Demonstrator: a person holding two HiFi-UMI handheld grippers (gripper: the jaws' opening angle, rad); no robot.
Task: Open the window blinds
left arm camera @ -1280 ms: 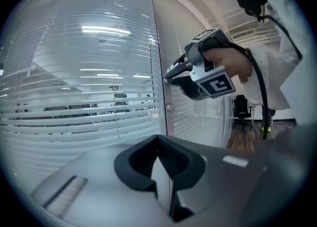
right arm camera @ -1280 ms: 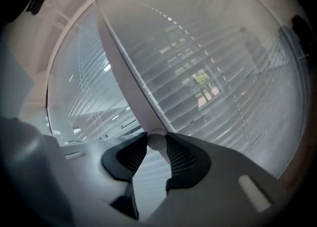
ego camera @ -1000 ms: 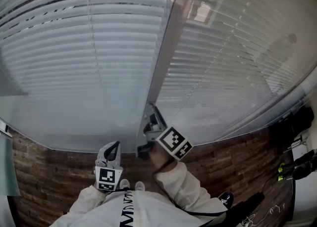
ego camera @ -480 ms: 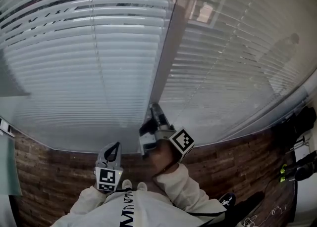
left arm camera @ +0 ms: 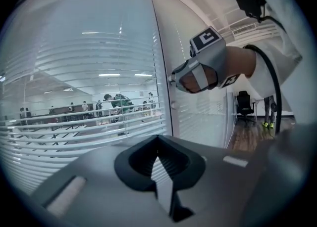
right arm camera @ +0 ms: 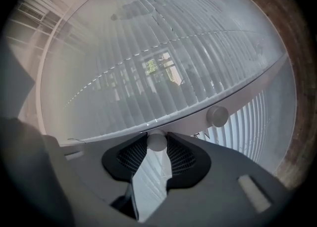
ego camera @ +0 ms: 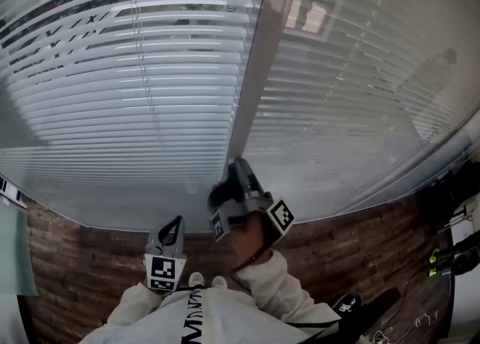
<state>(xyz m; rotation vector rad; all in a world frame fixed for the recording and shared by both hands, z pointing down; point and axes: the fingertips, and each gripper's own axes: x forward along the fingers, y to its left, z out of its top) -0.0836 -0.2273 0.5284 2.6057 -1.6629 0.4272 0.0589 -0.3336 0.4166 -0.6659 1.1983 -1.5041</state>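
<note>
Head view: a pale frame post (ego camera: 251, 73) rises between two glazed panels. The right gripper (ego camera: 235, 164) presses against the foot of the post. It has rolled over within the last second, so its marker cube now faces sideways. Left of the post, the left blind (ego camera: 135, 110) has tilted. Dark gaps now show between its upper slats, so opening is under way. Right of the post, the right blind (ego camera: 352, 95) looks shut. The left gripper (ego camera: 174, 222) hangs below and left of the post, touching nothing.

Left gripper view: its fingers are together and empty. An office shows through the slats left of the post.

Right gripper view: its fingers are clamped on a small white knob (right arm camera: 157, 142) on the post. A second knob (right arm camera: 217, 116) sits just beside it, untouched. More turning probably remains.
</note>
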